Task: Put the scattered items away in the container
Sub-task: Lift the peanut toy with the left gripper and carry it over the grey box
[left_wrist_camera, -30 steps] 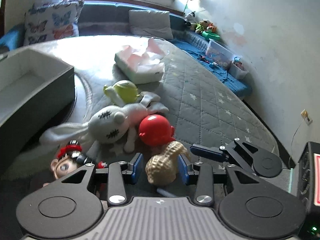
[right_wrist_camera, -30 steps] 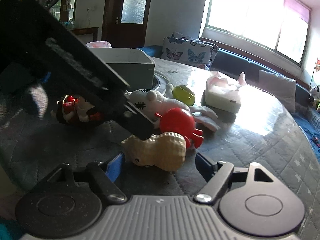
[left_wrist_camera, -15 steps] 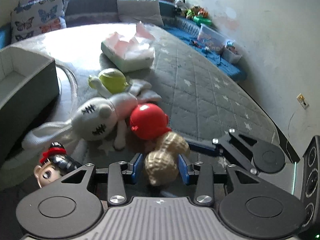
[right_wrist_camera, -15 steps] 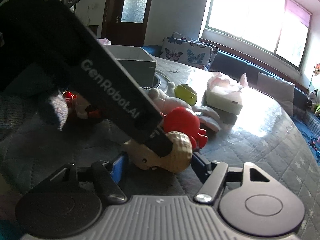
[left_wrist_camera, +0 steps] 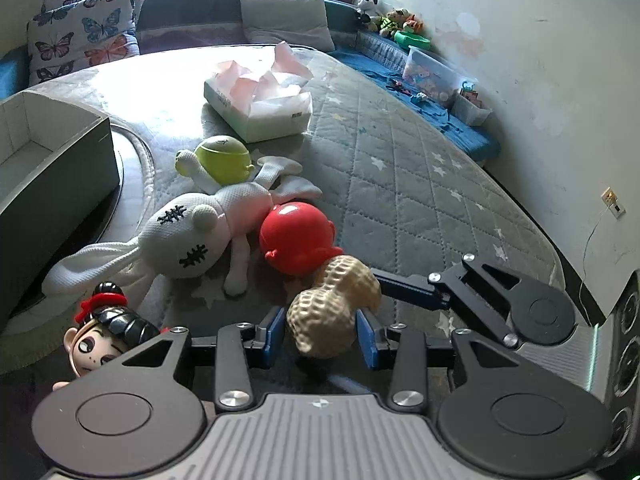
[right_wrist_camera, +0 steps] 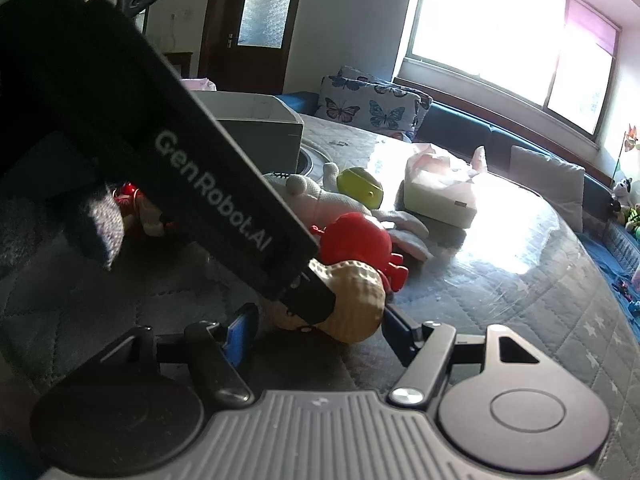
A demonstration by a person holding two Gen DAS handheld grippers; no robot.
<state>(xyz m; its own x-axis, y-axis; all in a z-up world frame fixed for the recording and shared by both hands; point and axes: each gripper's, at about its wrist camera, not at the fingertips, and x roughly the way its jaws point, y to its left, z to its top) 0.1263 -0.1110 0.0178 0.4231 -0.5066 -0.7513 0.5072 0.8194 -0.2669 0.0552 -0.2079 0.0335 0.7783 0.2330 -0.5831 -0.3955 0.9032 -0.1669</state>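
Looking at the peanut toy [left_wrist_camera: 334, 312] on the quilted worktop [left_wrist_camera: 400, 184] beside the red toy [left_wrist_camera: 296, 236]: probably light, stiff and bumpy, best pinched across a lobe. Left gripper [left_wrist_camera: 322, 338] fingers straddle it, contact unclear; right gripper [right_wrist_camera: 316, 332] fingers are closing around it.

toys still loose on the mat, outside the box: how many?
5: peanut toy at both claws, red toy behind it, white plush rabbit, green toy beyond, doll nearest left. More may be hidden.
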